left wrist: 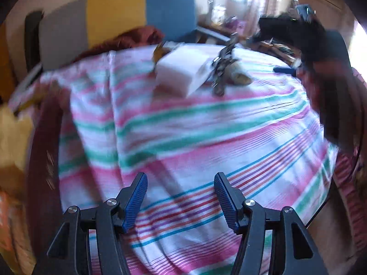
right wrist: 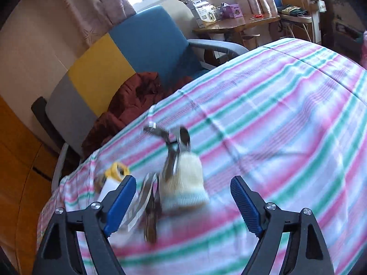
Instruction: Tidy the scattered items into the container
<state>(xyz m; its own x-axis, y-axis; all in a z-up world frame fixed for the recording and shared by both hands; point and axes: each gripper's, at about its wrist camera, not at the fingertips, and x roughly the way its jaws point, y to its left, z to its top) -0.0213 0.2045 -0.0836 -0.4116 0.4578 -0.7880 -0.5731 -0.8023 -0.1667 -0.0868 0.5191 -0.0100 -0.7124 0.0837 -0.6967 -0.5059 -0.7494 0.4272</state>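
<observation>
1. The left hand-held gripper (left wrist: pixel 181 202) hangs over the striped bed cover (left wrist: pixel 206 137). Its two blue pads (left wrist: pixel 135 202) are wide apart and hold nothing. I think it waits back here because the things lie far from it, near the far edge of the bed.

2. The right hand-held gripper (right wrist: pixel 181 205) is close over the pile of things. Its pads are wide apart too and are empty. I think it is open this wide so it can go around one thing and pinch it.

3. The cream sock (right wrist: pixel 183 183) lies on the bed between the right pads and looks the easiest to grab first.

4. A metal tool (right wrist: pixel 170 151) leans on the sock and touches it. The picture is too blurry to say what tool it is.

5. A roll of yellow tape (right wrist: pixel 117 170) lies just beside the left pad of the right gripper.

6. The white container (left wrist: pixel 183 73) sits on the bed, touching the pile, so the things only need a short trip.

7. Nothing looks packed away yet.
</observation>
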